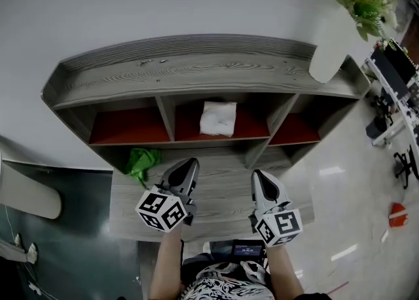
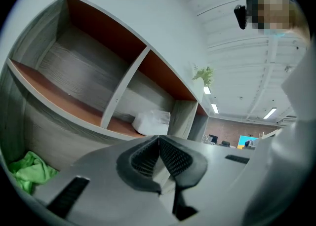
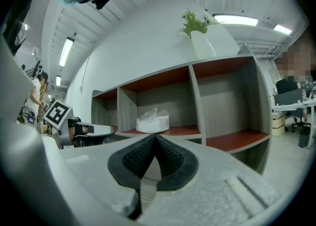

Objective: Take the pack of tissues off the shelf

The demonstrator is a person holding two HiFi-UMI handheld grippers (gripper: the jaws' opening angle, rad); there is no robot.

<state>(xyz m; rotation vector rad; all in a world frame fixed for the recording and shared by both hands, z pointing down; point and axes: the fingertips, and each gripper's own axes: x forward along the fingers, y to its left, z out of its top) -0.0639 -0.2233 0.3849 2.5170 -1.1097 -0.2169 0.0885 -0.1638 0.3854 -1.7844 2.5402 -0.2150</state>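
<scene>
Right under the head camera there's a patterned top point(image 1: 222, 289) and two bare forearms reaching forward, with a small dark device with a lit screen point(image 1: 247, 250) between them at the waist.

Far left, a crumpled green cloth point(image 1: 142, 161) lies on the lower ledge point(image 1: 222, 194) of the grey wood-grain shelf point(image 1: 196, 69), just beside the left gripper point(image 1: 190, 162). That gripper hangs over the ledge with its marker cube point(image 1: 162, 210) towards the person. Its own view shows the ribbed black pads point(image 2: 143, 158) pressed together at the tips. It's fully closed, with nothing between them.

On to the middle: the pack of tissues point(image 1: 218, 118) sits in the centre of three red-floored compartments. It's a white, soft-looking wrap resting on the compartment floor, well apart from both grippers. Both gripper views look straight towards it, just above the closed tips.

Further right, the right gripper point(image 1: 256, 174) is level with its partner over the same ledge, its cube point(image 1: 280, 226) nearest the person. Its pads point(image 3: 170, 158) meet at the tip too: closed and empty.

On the shelf's top at the right end stands a white vase point(image 1: 330, 46) with green leaves point(image 1: 366, 4). Beyond it there's shiny floor, a white desk frame point(image 1: 393, 95) and a small orange object point(image 1: 397, 215) on the floor.
</scene>
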